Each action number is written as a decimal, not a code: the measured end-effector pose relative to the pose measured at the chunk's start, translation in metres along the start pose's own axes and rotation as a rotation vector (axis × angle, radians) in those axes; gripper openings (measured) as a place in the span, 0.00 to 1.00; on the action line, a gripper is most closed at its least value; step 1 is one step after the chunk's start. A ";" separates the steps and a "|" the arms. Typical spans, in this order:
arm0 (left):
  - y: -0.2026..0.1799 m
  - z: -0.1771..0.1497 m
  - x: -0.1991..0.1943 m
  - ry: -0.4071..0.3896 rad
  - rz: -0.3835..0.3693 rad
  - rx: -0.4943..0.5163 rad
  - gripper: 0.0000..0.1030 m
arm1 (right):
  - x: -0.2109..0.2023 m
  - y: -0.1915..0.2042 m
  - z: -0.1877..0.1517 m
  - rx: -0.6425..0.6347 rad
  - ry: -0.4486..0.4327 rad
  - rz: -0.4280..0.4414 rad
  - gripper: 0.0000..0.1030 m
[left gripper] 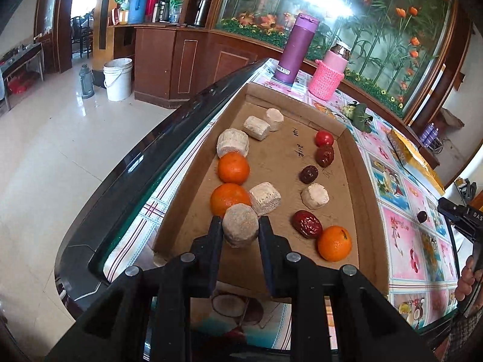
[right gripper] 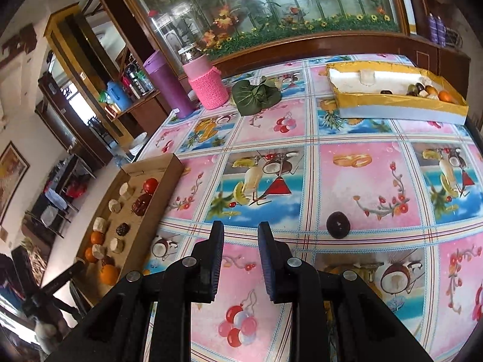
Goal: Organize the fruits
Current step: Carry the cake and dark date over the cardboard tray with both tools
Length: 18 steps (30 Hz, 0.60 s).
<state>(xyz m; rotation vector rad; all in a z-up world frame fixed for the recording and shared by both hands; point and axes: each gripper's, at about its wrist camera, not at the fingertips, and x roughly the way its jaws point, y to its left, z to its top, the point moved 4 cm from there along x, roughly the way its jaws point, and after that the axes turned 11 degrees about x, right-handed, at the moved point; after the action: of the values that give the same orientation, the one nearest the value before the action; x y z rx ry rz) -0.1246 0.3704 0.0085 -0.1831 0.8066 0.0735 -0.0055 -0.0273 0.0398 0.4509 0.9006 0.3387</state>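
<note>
My left gripper [left gripper: 240, 221] is shut on a pale round cake-like piece [left gripper: 240, 225] over the near end of a brown cardboard tray [left gripper: 359, 181]. The tray holds oranges [left gripper: 233, 168], red dates [left gripper: 307, 223], a small tomato [left gripper: 324, 138] and more pale pieces [left gripper: 315, 195]. My right gripper [right gripper: 240, 232] is open and empty above the tablecloth. A dark round fruit [right gripper: 338, 224] lies on the cloth just right of it. The tray also shows in the right wrist view [right gripper: 163, 181], at the left. A yellow box [right gripper: 401, 105] at the far right holds several fruits.
A purple flask [left gripper: 294, 48] and a jar in a pink knitted sleeve [left gripper: 330, 74] stand at the table's far end. A green leafy item [right gripper: 256, 95] lies near them. The table's dark edge [left gripper: 169, 138] drops to tiled floor on the left.
</note>
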 end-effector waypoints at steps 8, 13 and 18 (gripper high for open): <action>0.002 -0.001 -0.004 -0.011 -0.011 -0.005 0.22 | 0.009 -0.038 0.004 -0.073 -0.059 -0.295 0.57; -0.004 0.000 -0.002 -0.008 -0.009 0.016 0.22 | 0.036 -0.052 0.003 -0.140 -0.037 -0.387 0.41; -0.013 0.003 0.002 -0.004 0.001 0.050 0.22 | 0.040 -0.041 -0.002 -0.204 -0.047 -0.434 0.18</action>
<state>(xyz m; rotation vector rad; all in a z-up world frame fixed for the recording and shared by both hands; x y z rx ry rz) -0.1194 0.3578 0.0115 -0.1348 0.8037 0.0544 0.0200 -0.0432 -0.0089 0.0688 0.8828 0.0203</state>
